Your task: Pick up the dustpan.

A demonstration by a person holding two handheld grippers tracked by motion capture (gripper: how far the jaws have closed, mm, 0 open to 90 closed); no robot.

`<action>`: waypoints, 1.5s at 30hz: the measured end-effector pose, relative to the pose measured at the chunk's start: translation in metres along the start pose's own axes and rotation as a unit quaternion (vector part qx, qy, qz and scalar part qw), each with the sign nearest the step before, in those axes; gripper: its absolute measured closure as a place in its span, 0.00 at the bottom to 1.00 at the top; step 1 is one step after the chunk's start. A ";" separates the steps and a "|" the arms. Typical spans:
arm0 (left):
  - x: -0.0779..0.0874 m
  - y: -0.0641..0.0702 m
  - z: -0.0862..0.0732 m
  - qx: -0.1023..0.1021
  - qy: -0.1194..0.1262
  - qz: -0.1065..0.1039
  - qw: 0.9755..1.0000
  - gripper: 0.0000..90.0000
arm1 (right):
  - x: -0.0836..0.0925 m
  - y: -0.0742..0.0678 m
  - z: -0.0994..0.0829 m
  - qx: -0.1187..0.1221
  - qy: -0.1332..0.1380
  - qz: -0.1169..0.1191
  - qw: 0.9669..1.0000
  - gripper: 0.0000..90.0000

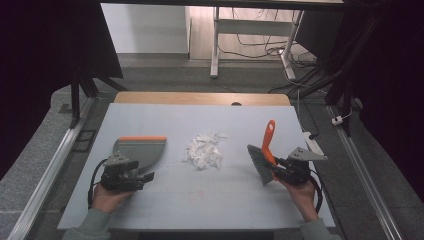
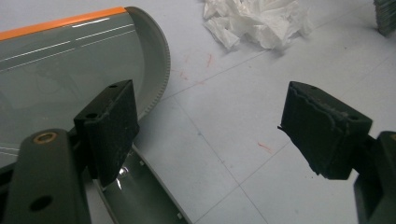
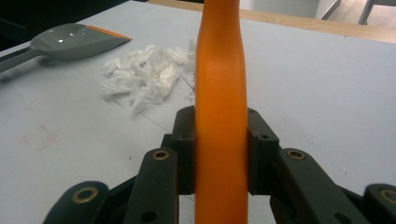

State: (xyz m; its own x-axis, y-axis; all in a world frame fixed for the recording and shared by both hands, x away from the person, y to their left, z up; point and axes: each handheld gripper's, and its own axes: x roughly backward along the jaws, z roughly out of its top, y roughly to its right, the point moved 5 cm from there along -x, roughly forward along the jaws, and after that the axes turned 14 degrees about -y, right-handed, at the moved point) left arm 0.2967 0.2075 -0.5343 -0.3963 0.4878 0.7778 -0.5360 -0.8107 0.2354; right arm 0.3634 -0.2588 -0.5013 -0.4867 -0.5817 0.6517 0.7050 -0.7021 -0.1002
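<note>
The work in hand looks like sweeping a heap of paper scraps [image 1: 204, 150] into a dustpan [image 1: 141, 151], and it is at the very start. The scraps lie in one loose pile in the middle of the tabletop [image 1: 200, 200], between the two tools and touching neither; nothing shows inside the pan.

The right gripper [image 1: 280, 169] has its fingers [image 3: 187, 149] closed tight on the orange handle of the brush [image 1: 264, 157], so that tool is ready. The brush stands to the right of the pile, bristles down near the tabletop, handle pointing up and away.

The left gripper [image 1: 142, 177] sits at the near end of the dustpan, its fingers [image 2: 109, 126] spread wide and holding nothing. One finger hangs over the grey pan, the other over bare tabletop. By my judgement, what is left is to grasp the pan, bring its orange lip toward the pile, sweep the scraps in, and lift them away.

The high view gives the layout: pan left, pile centre, brush right, all apart. The left gripper view shows that wide gap and the pan's ribbed edge just beside one finger. The right gripper view shows the squeeze on the handle and, beyond it, the pile with the pan's lip facing it.
</note>
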 end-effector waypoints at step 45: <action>0.016 0.009 0.018 0.010 -0.034 0.032 0.999 0.22 | 0.006 -0.001 0.004 -0.008 0.014 0.001 1.000 0.78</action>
State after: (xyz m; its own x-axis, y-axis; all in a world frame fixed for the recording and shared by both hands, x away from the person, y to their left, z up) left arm 0.2987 0.2018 -0.5093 -0.3764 0.4123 0.8296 -0.4964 -0.8459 0.1952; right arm 0.3616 -0.2596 -0.4949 -0.4999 -0.5942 0.6301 0.6975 -0.7075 -0.1138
